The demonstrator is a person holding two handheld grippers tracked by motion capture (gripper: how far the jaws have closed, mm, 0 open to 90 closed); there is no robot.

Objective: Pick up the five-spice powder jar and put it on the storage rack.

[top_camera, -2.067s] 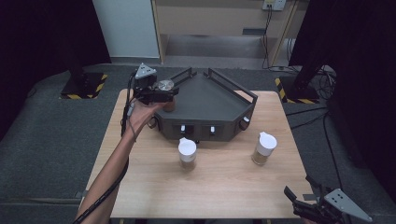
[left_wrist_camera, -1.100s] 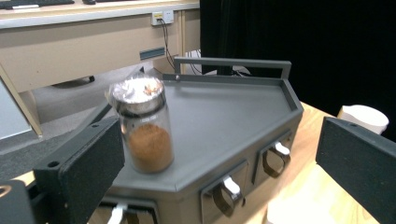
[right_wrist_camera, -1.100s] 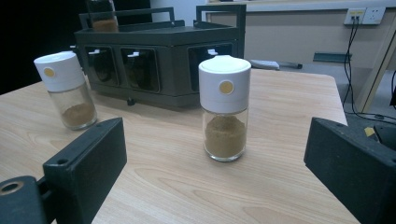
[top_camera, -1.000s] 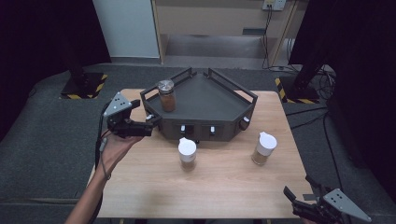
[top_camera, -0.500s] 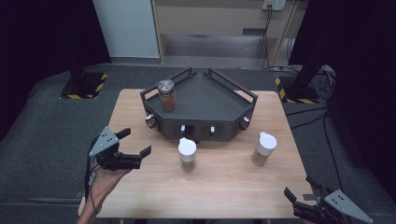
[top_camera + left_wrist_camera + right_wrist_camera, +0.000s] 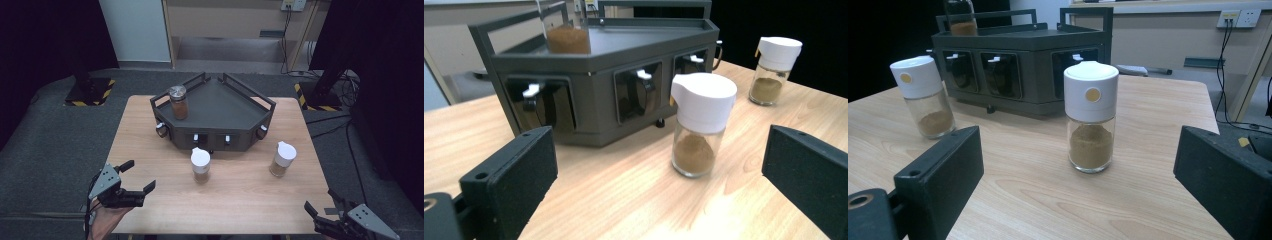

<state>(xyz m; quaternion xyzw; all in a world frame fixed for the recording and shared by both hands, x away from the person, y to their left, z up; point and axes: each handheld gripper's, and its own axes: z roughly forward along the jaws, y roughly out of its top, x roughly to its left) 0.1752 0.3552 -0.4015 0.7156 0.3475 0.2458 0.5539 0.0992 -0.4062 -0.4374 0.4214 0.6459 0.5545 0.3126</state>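
The left tool (image 6: 134, 181) has drawn back from the dark tiered rack (image 6: 235, 115) to the counter's near-left corner, at about 7 o'clock, and now hangs there with its jaws spread wide and nothing between them. The metal-lidded spice jar (image 6: 178, 102) that it carried two seconds ago stands upright on the rack's top shelf at the left end, released and on its own. That placement looks finished, so the work seems to turn to the two jars still on the counter.

The nearer white-capped spice jar (image 6: 200, 165) stands upright just in front of the rack, near the middle of the counter; in the left gripper view it (image 6: 700, 129) sits between the open jaws but well ahead of them. The second white-capped jar (image 6: 282, 159) stands toward 4 o'clock, apart from the rack. The right tool (image 6: 327, 216) has not moved from the near-right corner at 5 o'clock, jaws wide and empty, with that jar (image 6: 1090, 119) straight ahead of it.

The counter (image 6: 260, 200) is pale wood-grain laminate, bare apart from the rack and the jars. Around it lies grey carpet, with black drapes at both sides, yellow-and-black striped stand bases at 10 and 2 o'clock, and a wall socket (image 6: 293, 4) with trailing cables at the back.
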